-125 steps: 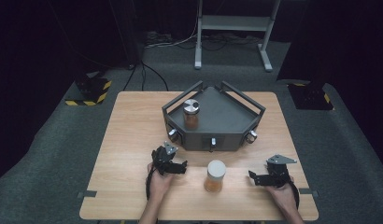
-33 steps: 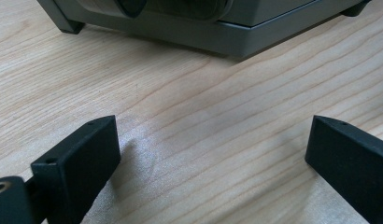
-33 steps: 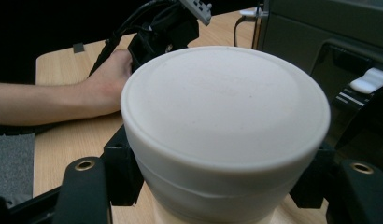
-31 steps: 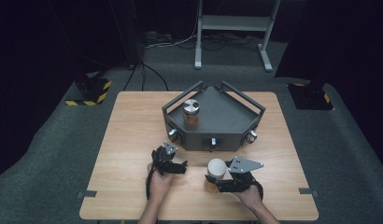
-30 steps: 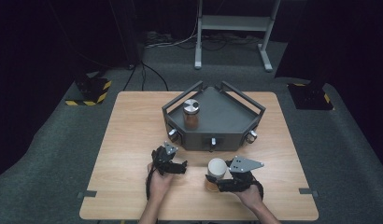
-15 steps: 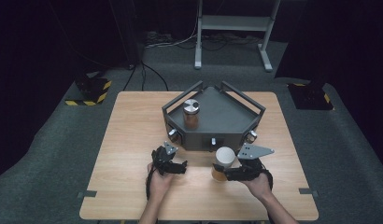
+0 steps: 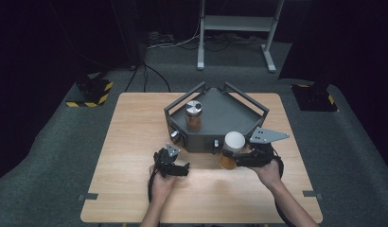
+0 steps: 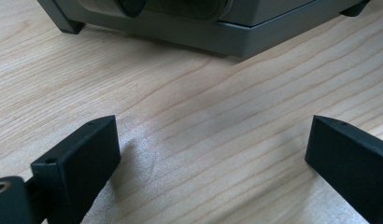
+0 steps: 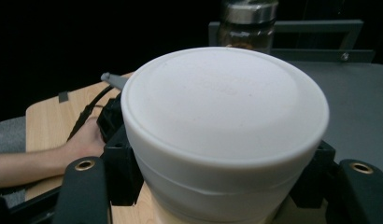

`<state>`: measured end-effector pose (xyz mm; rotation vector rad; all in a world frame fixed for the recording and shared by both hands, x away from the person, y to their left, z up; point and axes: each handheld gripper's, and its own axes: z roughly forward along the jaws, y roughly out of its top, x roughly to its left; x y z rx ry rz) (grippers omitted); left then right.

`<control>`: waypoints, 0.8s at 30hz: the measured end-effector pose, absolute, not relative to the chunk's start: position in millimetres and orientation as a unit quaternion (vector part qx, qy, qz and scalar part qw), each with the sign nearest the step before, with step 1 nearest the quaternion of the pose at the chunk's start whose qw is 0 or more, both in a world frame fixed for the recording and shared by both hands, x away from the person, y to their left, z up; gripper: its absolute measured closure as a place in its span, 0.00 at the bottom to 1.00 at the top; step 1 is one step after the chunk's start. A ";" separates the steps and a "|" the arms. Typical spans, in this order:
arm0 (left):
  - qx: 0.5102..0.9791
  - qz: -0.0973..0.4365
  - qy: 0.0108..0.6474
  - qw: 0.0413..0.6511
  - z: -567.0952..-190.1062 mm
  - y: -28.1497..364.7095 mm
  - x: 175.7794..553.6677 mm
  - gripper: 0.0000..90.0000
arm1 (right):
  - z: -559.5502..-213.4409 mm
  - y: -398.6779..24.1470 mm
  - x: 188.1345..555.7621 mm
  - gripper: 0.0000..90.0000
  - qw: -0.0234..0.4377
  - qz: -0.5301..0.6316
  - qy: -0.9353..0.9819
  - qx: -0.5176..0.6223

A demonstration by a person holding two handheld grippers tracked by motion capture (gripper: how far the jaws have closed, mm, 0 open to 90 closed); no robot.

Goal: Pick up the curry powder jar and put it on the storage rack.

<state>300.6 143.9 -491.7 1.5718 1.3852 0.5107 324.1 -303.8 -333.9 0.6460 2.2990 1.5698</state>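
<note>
At the near right corner of the grey tray [image 7: 216, 120], your right hand-held gripper [image 7: 237, 158] is pinching the white-lidded jar [image 7: 231, 150] around its body, lifted clear of the table [image 7: 135, 137]. The jar stands upright, long axis vertical, lid up. The tray's open floor lies at about eleven o'clock from the jar, with the near wall between them. A second jar with a metal lid [image 7: 193, 115] already stands on the tray's left half at ten o'clock. Your left hand-held gripper [image 7: 175, 166] rests on the table at nine o'clock, jaws spread, nothing between them.
</note>
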 end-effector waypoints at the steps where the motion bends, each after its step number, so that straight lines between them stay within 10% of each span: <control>1: 0.642 0.209 0.566 0.473 -491.7 143.9 300.6 0.04 | -331.6 -304.2 326.0 0.38 0.141 0.545 0.795 0.225; 24: 0.643 0.209 0.566 0.473 -491.6 144.0 300.6 0.04 | -289.1 -293.2 364.8 0.38 0.177 0.550 0.771 0.266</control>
